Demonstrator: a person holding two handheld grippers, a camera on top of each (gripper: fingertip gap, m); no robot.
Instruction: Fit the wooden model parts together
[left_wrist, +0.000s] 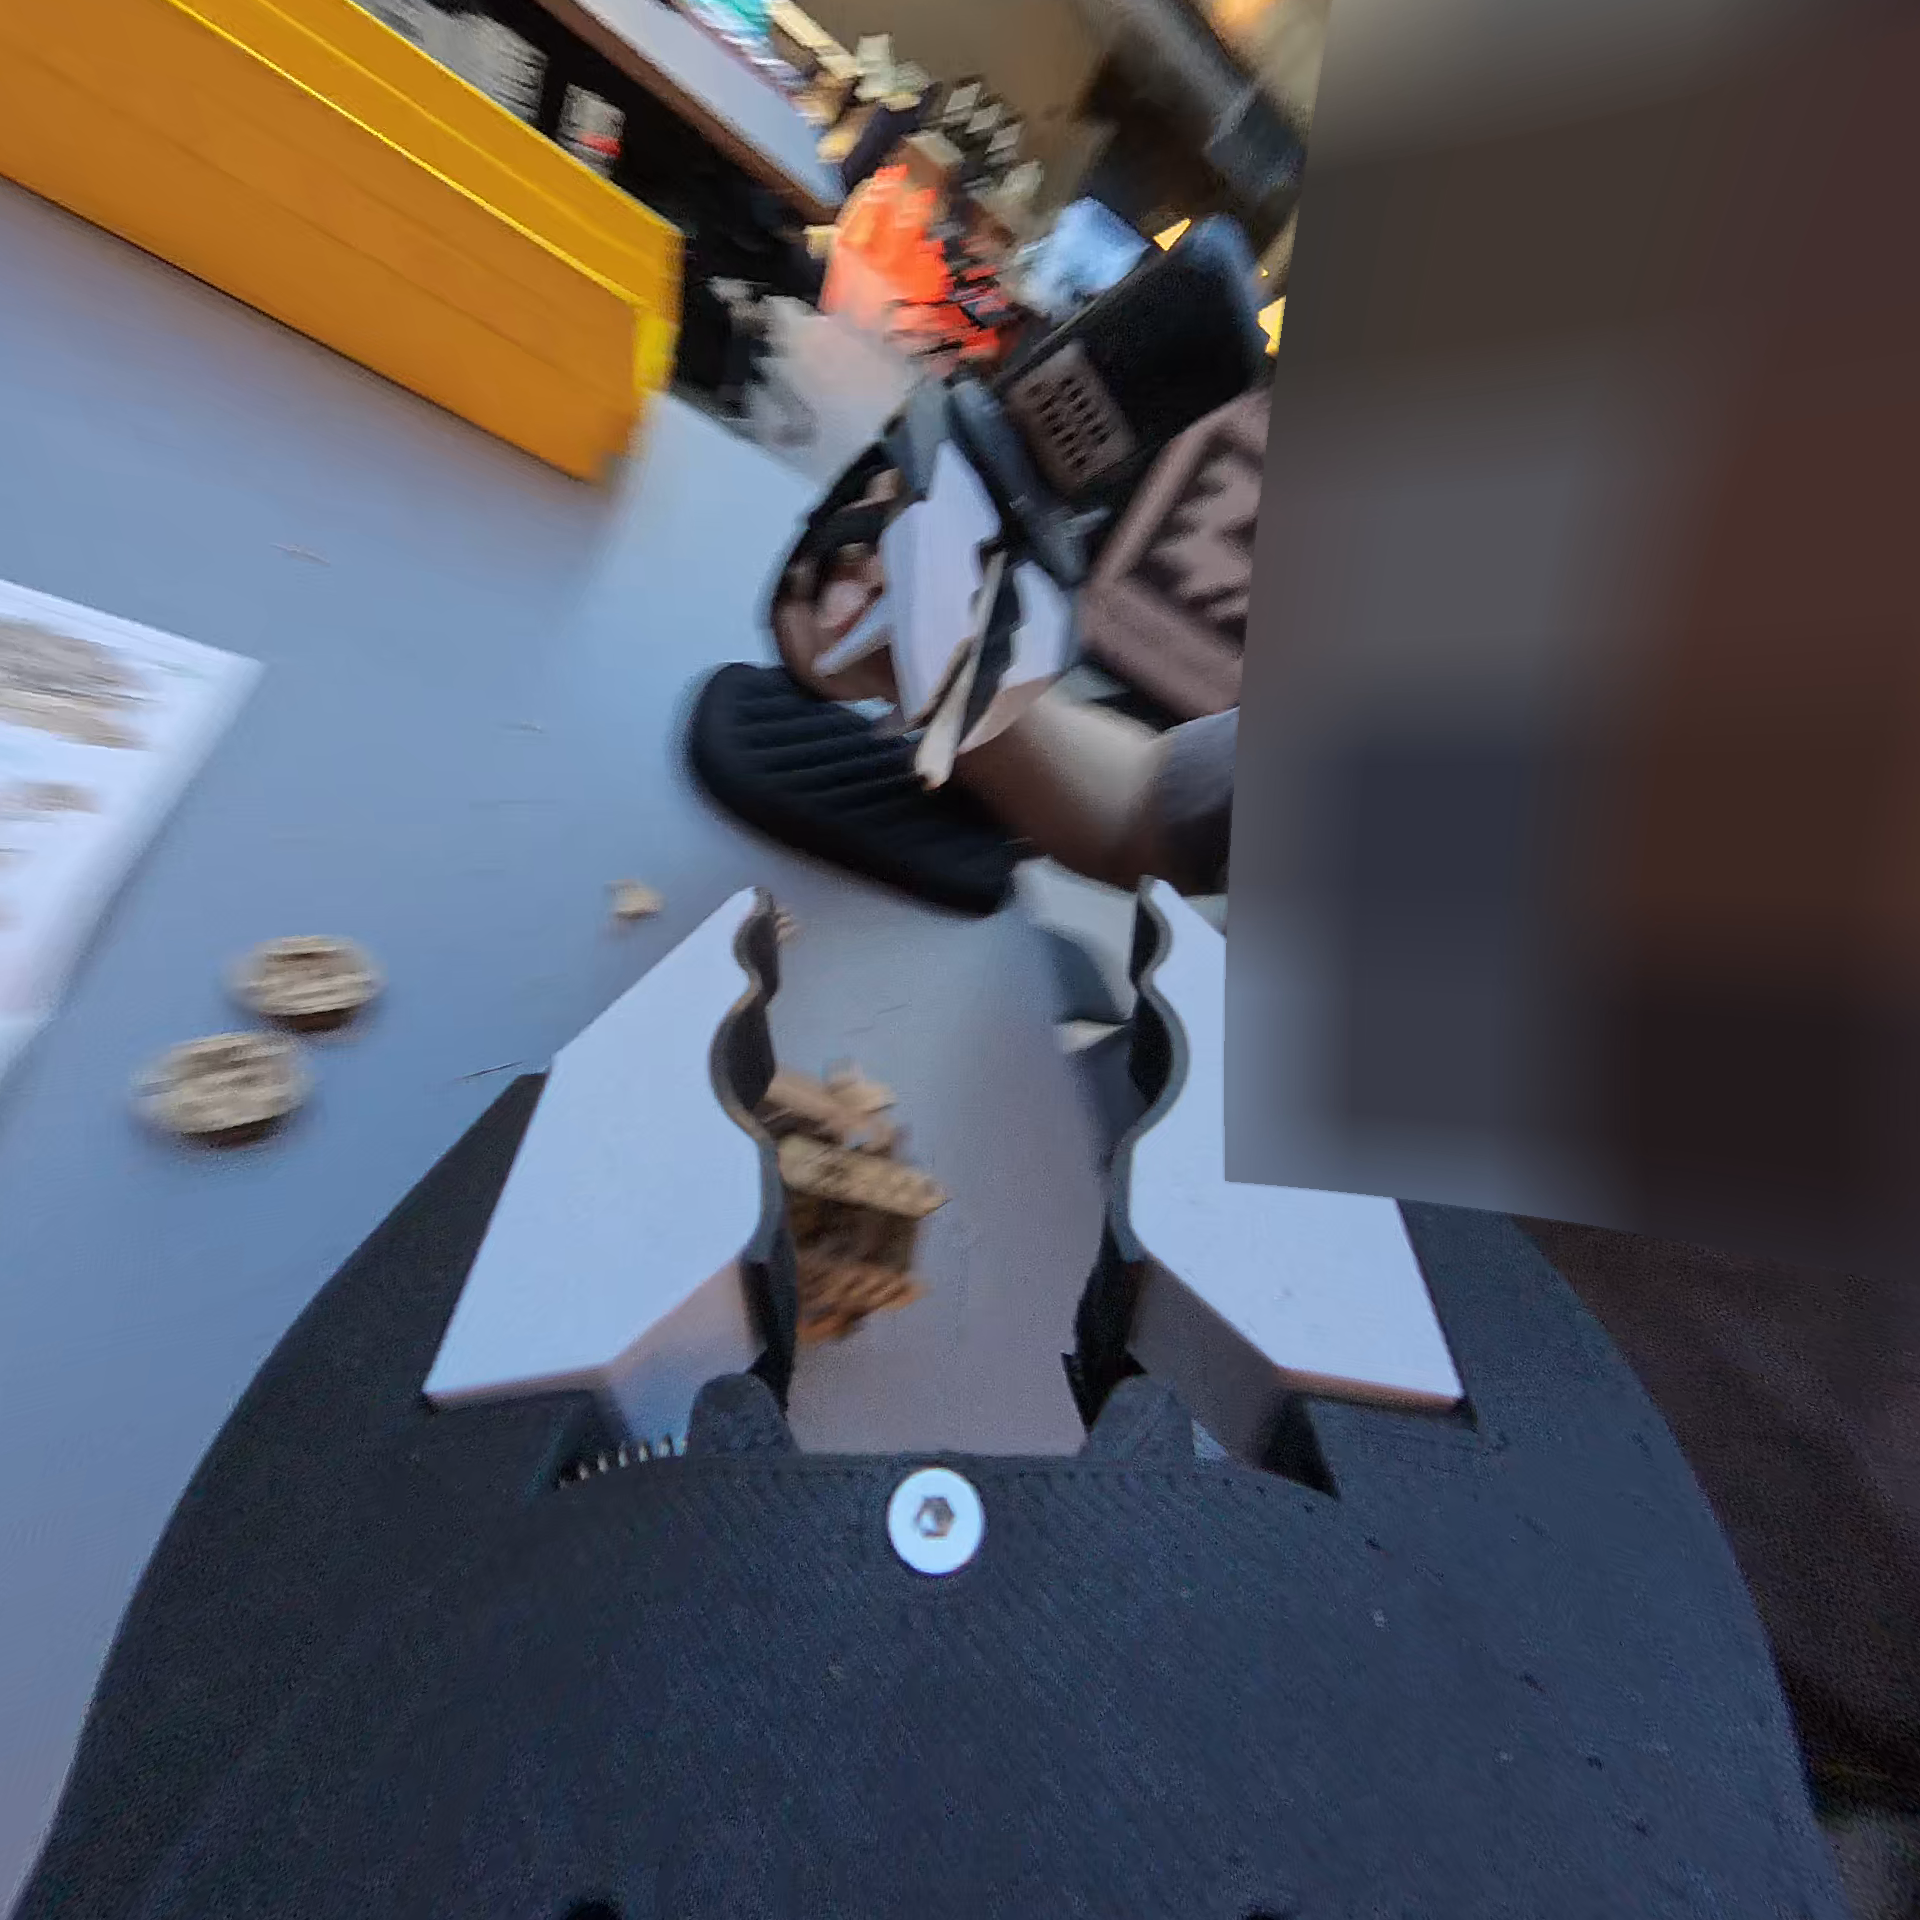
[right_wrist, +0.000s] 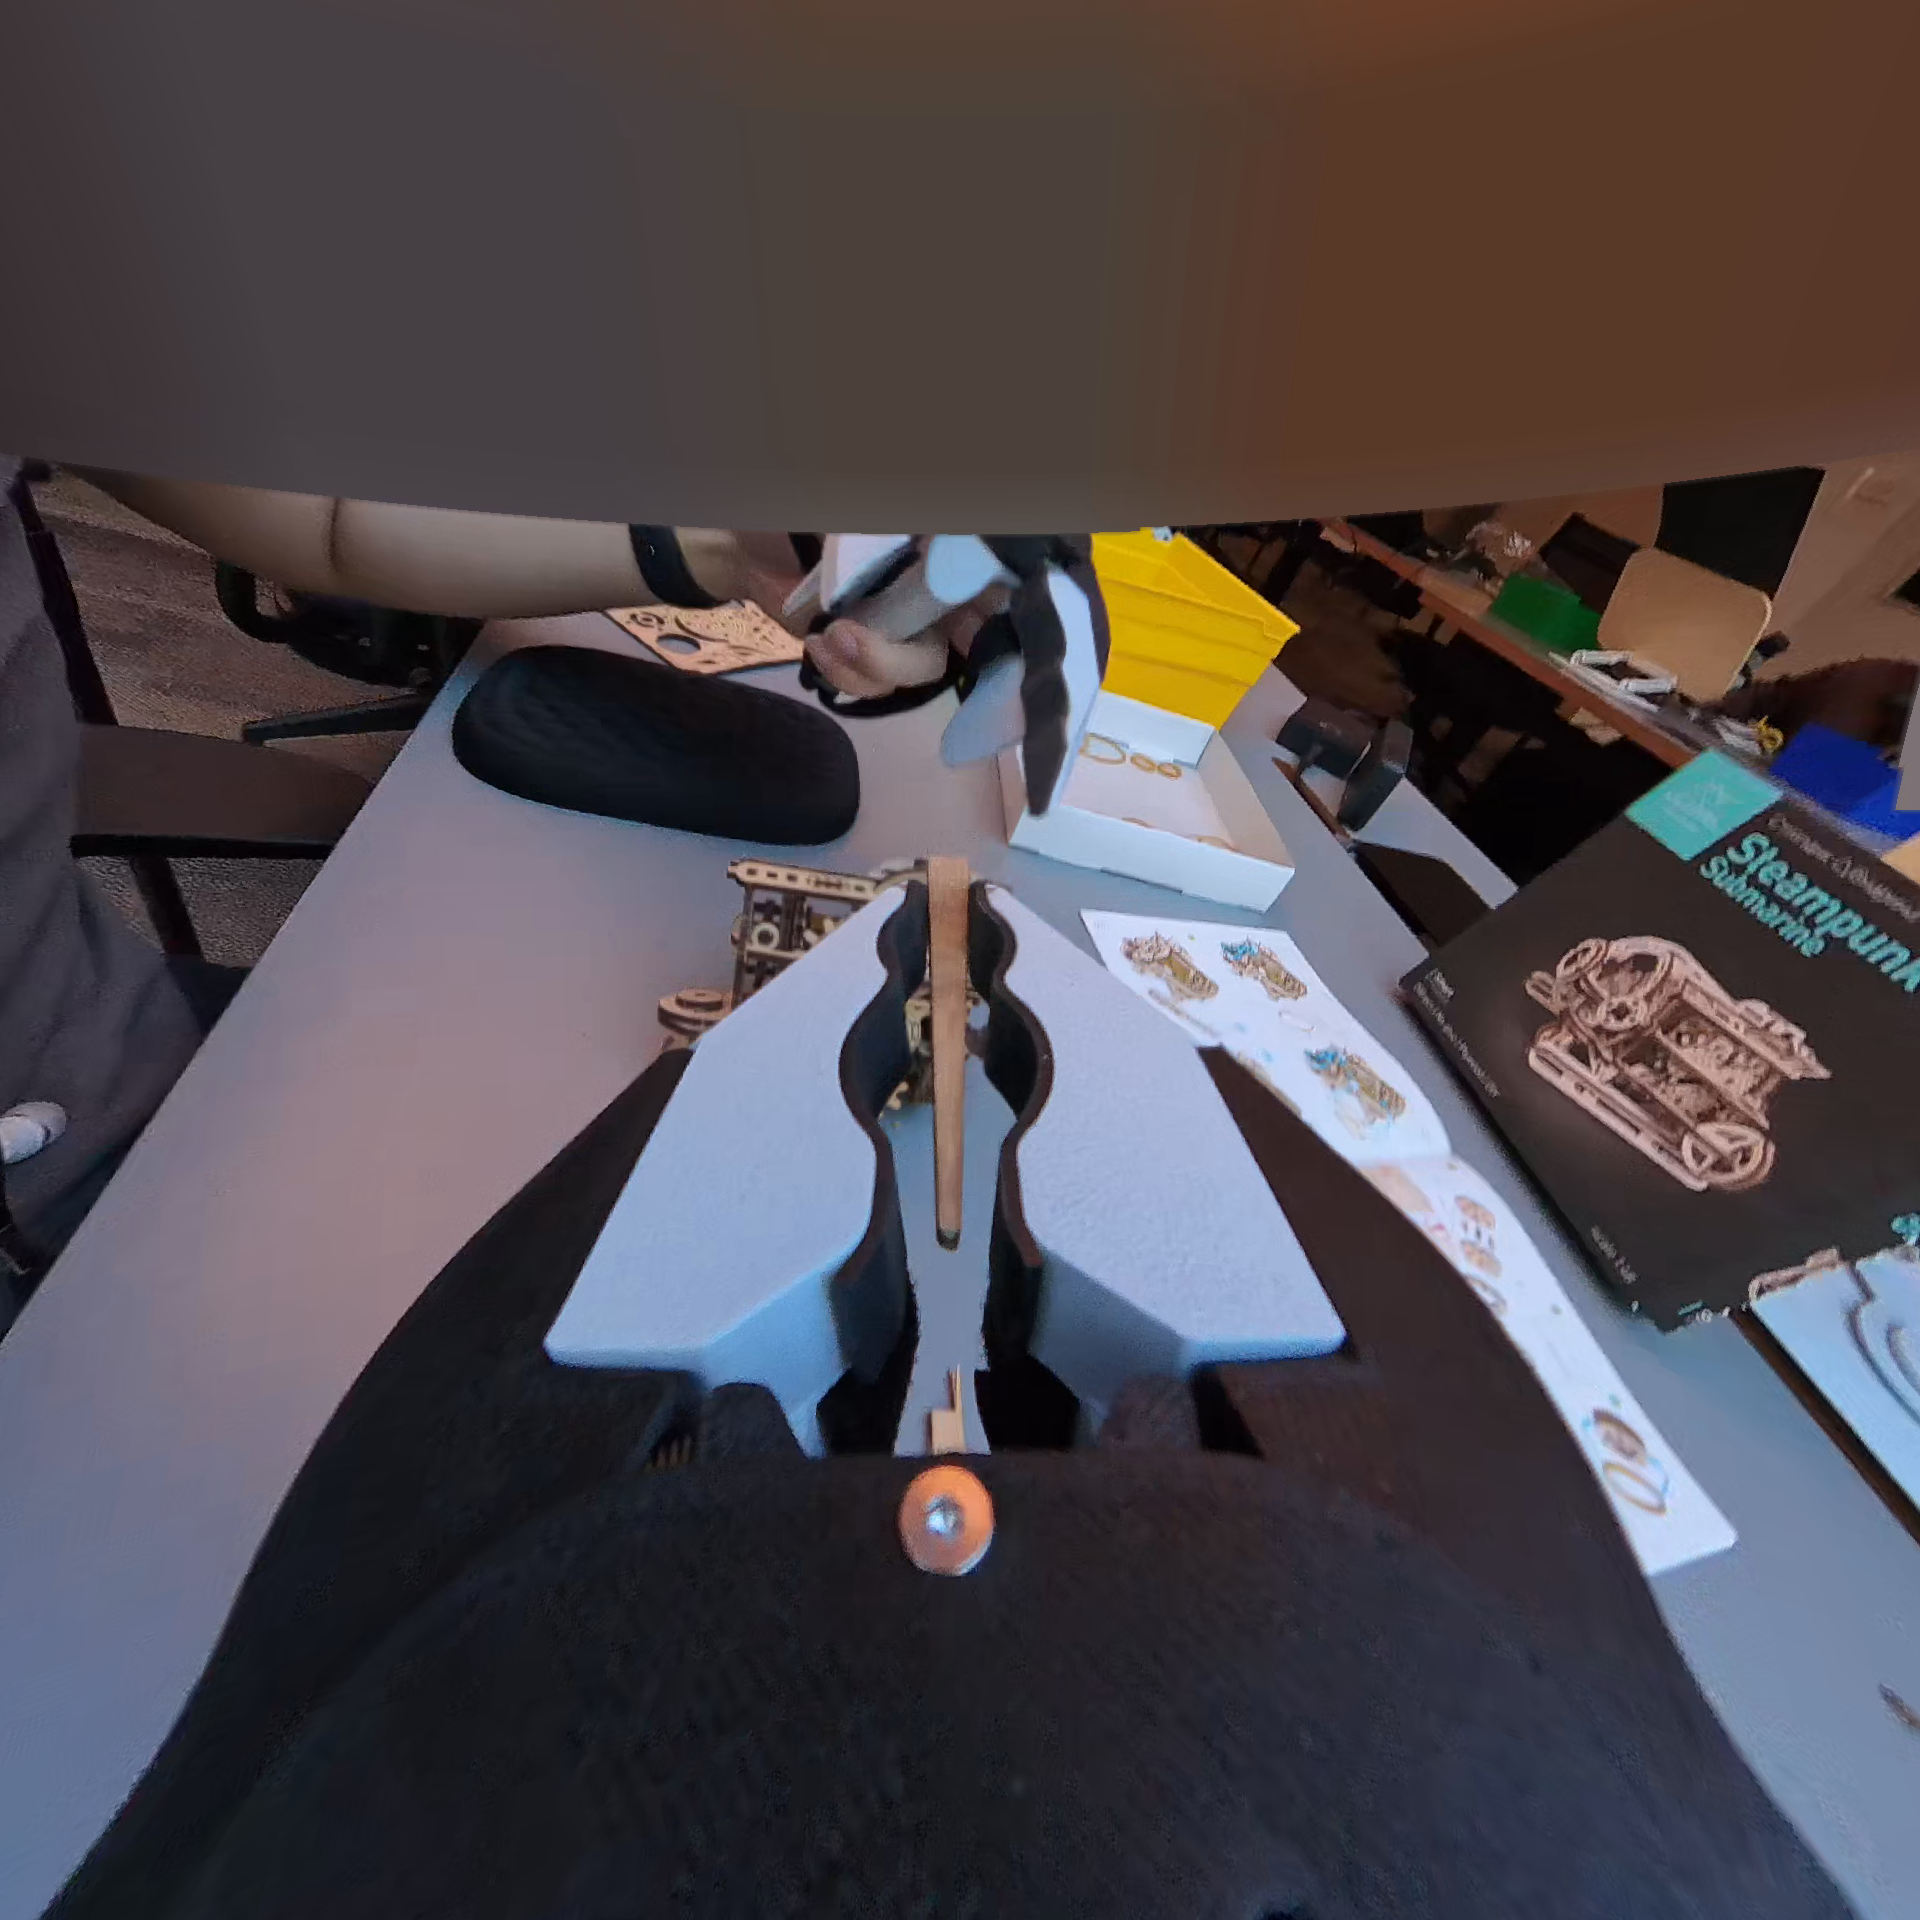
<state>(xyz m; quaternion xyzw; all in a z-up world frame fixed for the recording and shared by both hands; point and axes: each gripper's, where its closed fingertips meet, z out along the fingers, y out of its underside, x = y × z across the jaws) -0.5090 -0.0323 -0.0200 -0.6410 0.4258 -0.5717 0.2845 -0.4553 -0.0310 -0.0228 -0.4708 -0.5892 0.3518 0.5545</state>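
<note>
My right gripper (right_wrist: 948, 896) is shut on a thin flat wooden piece (right_wrist: 945, 1049), seen edge-on and sticking out past the fingertips. Just beyond it, a partly built wooden model (right_wrist: 792, 920) stands on the grey table (right_wrist: 436, 1039). My left gripper (left_wrist: 956, 904) is open with its jaws wide apart. The wooden model (left_wrist: 847, 1195) shows blurred between them, close to the left finger and below it. The right gripper with its wooden piece (left_wrist: 961, 675) shows farther off in the left wrist view. The left gripper (right_wrist: 1023, 675) hangs above the table in the right wrist view.
Two round wooden wheels (left_wrist: 307, 977) and a small wood bit (left_wrist: 634, 899) lie on the table. A black pad (right_wrist: 655, 743), a white box with rings (right_wrist: 1143, 821), an instruction sheet (right_wrist: 1278, 1018), a black kit box (right_wrist: 1662, 1039), yellow bins (right_wrist: 1184, 623) and a cut-out wooden sheet (right_wrist: 707, 634) surround the model. Across from one pair of fingers to the other is roughly 6 centimeters.
</note>
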